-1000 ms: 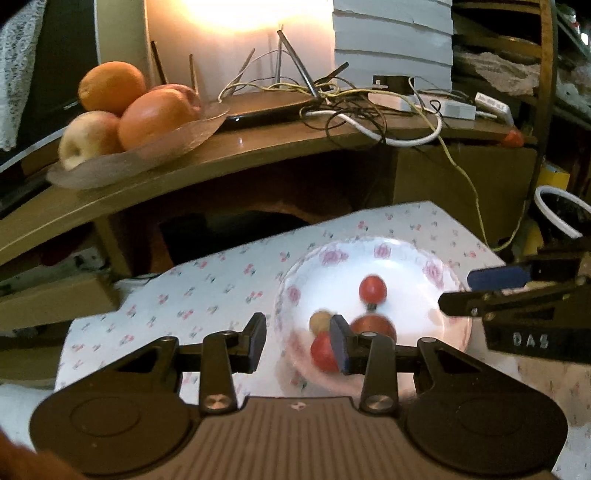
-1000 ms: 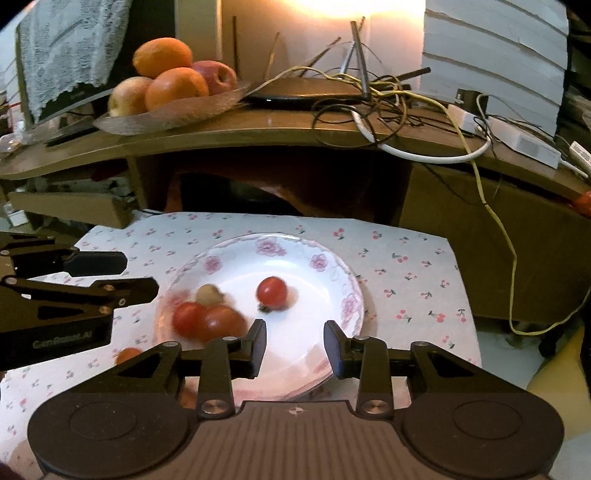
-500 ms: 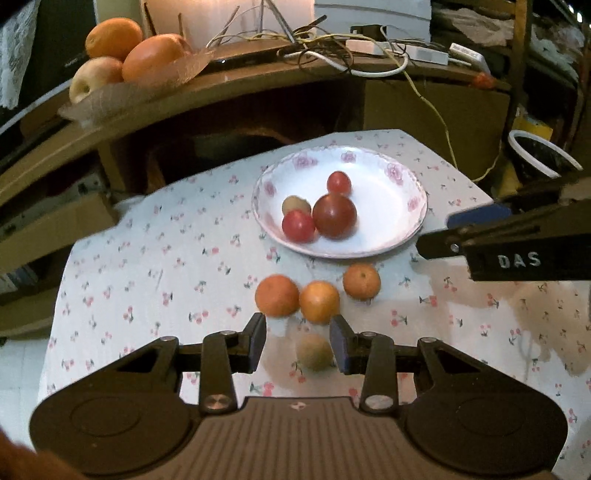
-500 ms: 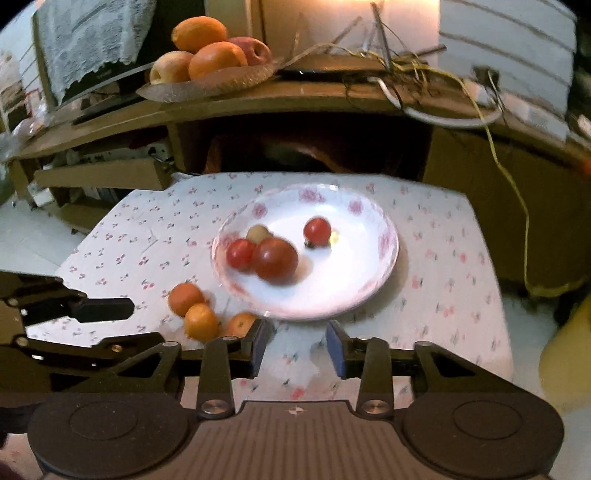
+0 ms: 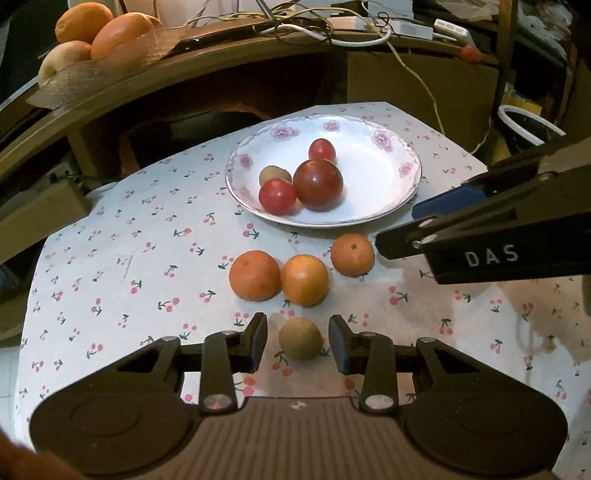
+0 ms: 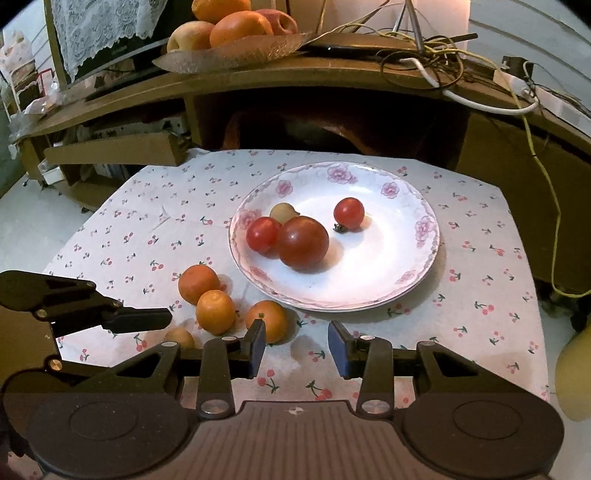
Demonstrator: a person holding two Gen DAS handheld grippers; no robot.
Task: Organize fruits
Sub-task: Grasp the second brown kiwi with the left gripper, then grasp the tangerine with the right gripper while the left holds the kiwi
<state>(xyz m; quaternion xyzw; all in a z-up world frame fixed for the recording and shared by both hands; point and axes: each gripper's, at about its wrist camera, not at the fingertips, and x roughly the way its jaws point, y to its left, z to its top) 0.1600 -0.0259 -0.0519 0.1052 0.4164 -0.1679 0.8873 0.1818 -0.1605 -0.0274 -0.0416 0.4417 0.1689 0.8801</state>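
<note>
A white floral plate (image 5: 384, 192) (image 6: 391, 266) holds a large dark tomato (image 5: 318, 184) (image 6: 303, 241), two small red tomatoes (image 5: 277, 196) (image 6: 348, 213) and a small brown fruit (image 5: 272, 174). Three oranges (image 5: 304, 280) (image 6: 215, 311) lie on the cherry-print cloth in front of the plate. A small brown fruit (image 5: 300, 338) (image 6: 180, 338) sits between the fingers of my open left gripper (image 5: 298, 344), untouched as far as I can see. My right gripper (image 6: 296, 345) is open over bare cloth, beside the rightmost orange (image 6: 266, 320).
A wooden shelf (image 6: 258, 74) behind the table carries a glass dish of apples and oranges (image 6: 236, 27) and tangled cables (image 6: 443, 62). A cardboard box (image 6: 110, 147) lies at the table's far left. Floor drops off at the right edge.
Both grippers drew back and tilted down, bringing the oranges and the brown fruit on the cloth into view. The brown fruit now lies between my left fingers.
</note>
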